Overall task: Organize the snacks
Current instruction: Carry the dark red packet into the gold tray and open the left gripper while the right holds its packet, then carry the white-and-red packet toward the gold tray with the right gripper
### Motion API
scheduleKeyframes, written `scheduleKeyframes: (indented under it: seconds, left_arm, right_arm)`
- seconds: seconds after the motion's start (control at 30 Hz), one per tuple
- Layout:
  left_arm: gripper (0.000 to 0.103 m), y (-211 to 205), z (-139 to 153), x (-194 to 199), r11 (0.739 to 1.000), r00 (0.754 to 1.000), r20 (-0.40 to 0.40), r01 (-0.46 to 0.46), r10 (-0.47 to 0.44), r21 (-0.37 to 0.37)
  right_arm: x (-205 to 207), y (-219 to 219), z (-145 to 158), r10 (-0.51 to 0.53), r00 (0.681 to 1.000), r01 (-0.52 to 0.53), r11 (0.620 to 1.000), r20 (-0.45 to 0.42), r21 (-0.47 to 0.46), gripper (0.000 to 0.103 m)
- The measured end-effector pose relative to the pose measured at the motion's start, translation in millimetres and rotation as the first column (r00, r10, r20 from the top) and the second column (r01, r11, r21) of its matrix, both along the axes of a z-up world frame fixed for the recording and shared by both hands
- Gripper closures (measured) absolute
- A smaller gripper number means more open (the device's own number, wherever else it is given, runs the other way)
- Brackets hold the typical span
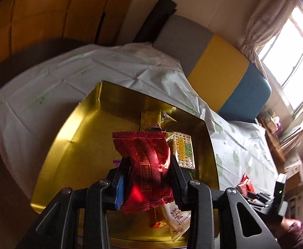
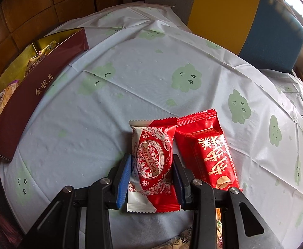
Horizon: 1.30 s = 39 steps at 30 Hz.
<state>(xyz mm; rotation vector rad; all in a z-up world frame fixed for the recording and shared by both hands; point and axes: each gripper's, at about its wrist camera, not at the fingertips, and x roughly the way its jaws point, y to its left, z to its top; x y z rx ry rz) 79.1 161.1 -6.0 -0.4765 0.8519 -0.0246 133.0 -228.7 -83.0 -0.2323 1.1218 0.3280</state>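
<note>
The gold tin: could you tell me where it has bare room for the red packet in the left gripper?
Bare floor spans the gold tin left half, beside the red packet that the left gripper holds. Its right side is crowded with the cracker packet and others.

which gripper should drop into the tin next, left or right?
Left. The left gripper holds a dark red snack packet directly above the gold tin, so it probably just needs to release. The right gripper grips the Angel Love packet on the tablecloth, apart from the tin.
</note>
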Motion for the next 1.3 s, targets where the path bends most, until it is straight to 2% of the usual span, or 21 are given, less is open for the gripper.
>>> scheduleKeyframes:
  seconds: [0.13,0.23,0.3,0.43,0.6,0.7,0.8,0.87,1.3]
  left_arm:
    - [0.065,-13.7,-15.7,18.1,0.999,0.999,-0.042,0.035,-0.035,-0.002]
    - [0.063,-29.0,-33.2,39.0,0.995,0.991,-0.083,0.104,-0.104,0.001]
    - [0.063,-35.3,-44.6,47.6,0.994,0.987,-0.124,0.109,-0.107,0.016]
    - [0.059,-39.9,-51.7,47.7,0.992,0.985,-0.14,0.106,-0.097,0.064]
    - [0.058,-34.9,-46.9,34.3,0.992,0.991,-0.12,0.069,-0.056,0.11]
    - [0.06,-33.1,-41.5,26.8,0.98,0.993,-0.121,0.037,-0.013,0.197]
    - [0.06,-30.0,-31.3,17.8,0.977,0.997,-0.082,0.02,-0.003,0.211]
    - [0.06,-32.0,-25.2,11.5,0.968,0.998,-0.065,0.014,0.002,0.25]
    - [0.058,-38.8,-1.2,-25.7,0.943,1.0,-0.011,0.016,-0.013,0.333]
  right_arm:
    - [-1.0,-0.3,-0.1,-0.004,1.0,0.004,1.0,0.002,0.003,0.065]
    - [-1.3,-0.9,0.1,-0.004,1.0,0.004,1.0,0.003,0.004,0.065]
    - [-1.5,-1.5,0.3,-0.004,1.0,0.004,1.0,0.002,0.006,0.065]
    - [-1.5,-1.1,0.4,0.001,1.0,-0.001,1.0,0.003,0.0,0.065]
    - [-1.2,-0.6,0.4,0.006,1.0,-0.006,1.0,0.005,-0.005,0.065]
    - [-1.5,0.8,0.5,0.009,1.0,-0.009,1.0,0.01,-0.015,0.065]
    - [-2.1,1.1,0.3,0.01,1.0,-0.01,1.0,0.014,-0.021,0.066]
    - [-2.1,0.7,0.3,0.01,1.0,-0.01,1.0,0.014,-0.021,0.066]
    - [-5.8,0.5,0.8,-0.029,0.999,0.03,0.999,0.018,-0.025,0.066]
